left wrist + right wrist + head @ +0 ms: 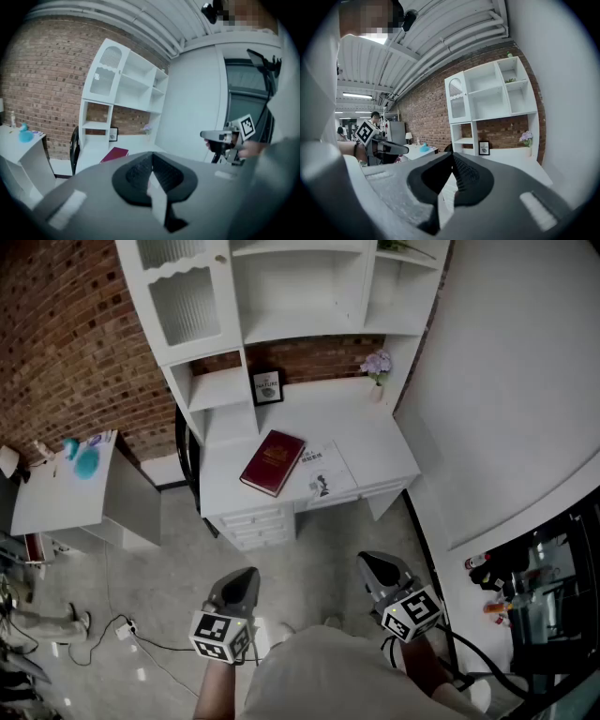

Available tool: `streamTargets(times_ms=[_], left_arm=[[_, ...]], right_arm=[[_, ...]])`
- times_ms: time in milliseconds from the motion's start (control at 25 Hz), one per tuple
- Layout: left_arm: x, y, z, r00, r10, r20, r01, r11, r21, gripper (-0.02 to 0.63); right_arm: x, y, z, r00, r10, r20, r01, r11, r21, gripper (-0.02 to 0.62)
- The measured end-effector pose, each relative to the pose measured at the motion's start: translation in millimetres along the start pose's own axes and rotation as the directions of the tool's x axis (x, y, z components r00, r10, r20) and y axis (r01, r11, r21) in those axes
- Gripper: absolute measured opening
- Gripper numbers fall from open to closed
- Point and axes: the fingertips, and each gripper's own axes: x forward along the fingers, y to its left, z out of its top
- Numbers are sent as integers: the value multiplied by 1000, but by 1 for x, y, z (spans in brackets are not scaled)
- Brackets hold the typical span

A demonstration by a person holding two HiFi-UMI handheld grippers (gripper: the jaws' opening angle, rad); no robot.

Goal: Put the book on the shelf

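Brick wall backs a white worktop (380, 442) with a shelf (300, 326) rising over it. The step in hand looks like the approach: the left gripper (246, 577) and right gripper (375, 565) are both closed on nothing, so one should open early, come in low and level, and take the red book (273, 462) by its near edge. It lies flat on the worktop, well ahead of both grippers, just beside a leaflet (328, 474).

No text legible anywhere.
- Red book (273, 462) on table (377, 444): gold cover lettering, too small to read.
- Paper sheet (325, 473) just beside it: print unreadable.
- Framed sign (268, 387): lines unreadable.
- Left gripper (246, 577) and right gripper (377, 566) cubes: black-and-white square markers, no characters.
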Motion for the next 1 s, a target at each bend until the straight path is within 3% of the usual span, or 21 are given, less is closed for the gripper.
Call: streamTargets(times_ms=[440, 1000], left_arm=[[-10, 5, -7, 999, -29, -13, 29, 1000, 0, 8], [-18, 35, -29, 994, -91, -62, 93, 995, 27, 8]], right_arm=[[1, 18, 1, 1000, -15, -9, 14, 1000, -20, 2], [11, 35, -16, 992, -118, -42, 119, 993, 24, 2]])
